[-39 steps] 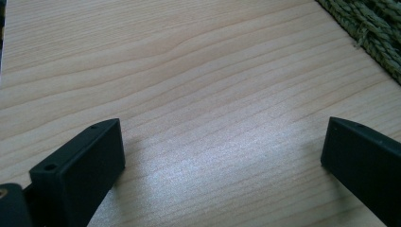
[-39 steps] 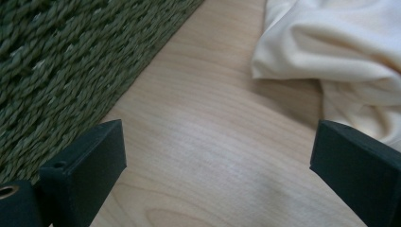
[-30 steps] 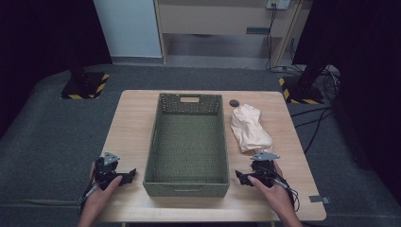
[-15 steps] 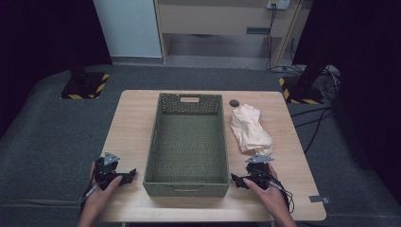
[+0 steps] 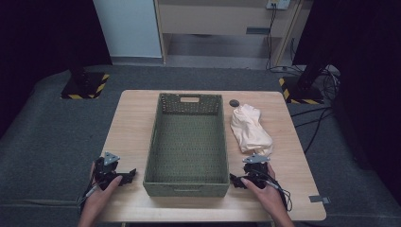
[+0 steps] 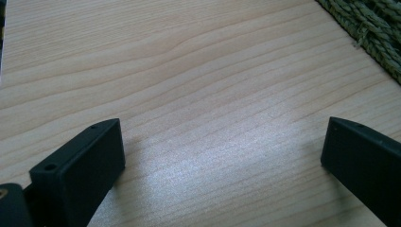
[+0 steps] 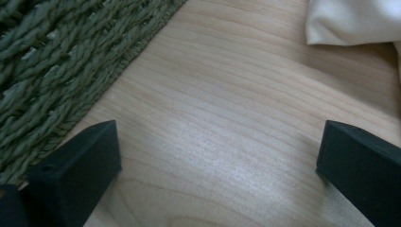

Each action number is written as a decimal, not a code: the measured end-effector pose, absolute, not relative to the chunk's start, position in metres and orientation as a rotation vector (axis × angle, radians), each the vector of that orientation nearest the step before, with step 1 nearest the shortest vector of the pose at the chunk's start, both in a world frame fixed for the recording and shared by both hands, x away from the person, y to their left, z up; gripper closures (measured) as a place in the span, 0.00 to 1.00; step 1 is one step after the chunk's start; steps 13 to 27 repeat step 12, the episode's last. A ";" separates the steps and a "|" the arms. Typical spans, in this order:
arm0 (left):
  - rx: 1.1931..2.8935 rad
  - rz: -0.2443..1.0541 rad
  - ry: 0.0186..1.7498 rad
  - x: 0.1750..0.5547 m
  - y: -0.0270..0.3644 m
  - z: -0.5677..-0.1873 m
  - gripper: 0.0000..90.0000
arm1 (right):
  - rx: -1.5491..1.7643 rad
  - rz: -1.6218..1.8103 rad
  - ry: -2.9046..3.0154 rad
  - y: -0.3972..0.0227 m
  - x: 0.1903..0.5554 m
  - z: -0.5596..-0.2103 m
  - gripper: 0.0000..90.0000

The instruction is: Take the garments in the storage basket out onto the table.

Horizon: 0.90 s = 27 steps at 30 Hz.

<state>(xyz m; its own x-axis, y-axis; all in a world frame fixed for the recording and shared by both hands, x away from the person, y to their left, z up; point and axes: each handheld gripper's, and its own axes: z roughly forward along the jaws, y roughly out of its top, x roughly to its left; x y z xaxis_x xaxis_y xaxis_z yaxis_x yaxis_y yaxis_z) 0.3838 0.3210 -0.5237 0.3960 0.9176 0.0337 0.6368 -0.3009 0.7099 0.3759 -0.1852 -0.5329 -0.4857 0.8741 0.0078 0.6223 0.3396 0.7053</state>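
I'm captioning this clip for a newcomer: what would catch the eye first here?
A large green woven basket, empty, sits at the middle of the wooden table. Right of it lies a cream bundle of cloth. The left gripper and right gripper flank the basket's near corners, both open.
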 end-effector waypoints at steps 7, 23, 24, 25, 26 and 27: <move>2.043 0.592 1.323 0.384 0.321 -0.524 0.00 | 1.336 0.953 2.181 -0.184 0.380 -0.536 0.01; 2.043 0.592 1.323 0.384 0.321 -0.524 0.00 | 1.327 0.957 2.187 -0.185 0.380 -0.536 0.01; 2.043 0.592 1.323 0.384 0.321 -0.524 0.00 | 1.327 0.957 2.187 -0.185 0.380 -0.536 0.01; 2.043 0.592 1.323 0.384 0.321 -0.524 0.00 | 1.327 0.957 2.187 -0.185 0.380 -0.536 0.01; 2.043 0.592 1.323 0.384 0.321 -0.524 0.00 | 1.327 0.957 2.187 -0.185 0.380 -0.536 0.01; 2.043 0.592 1.323 0.384 0.321 -0.524 0.00 | 1.327 0.957 2.187 -0.185 0.380 -0.536 0.01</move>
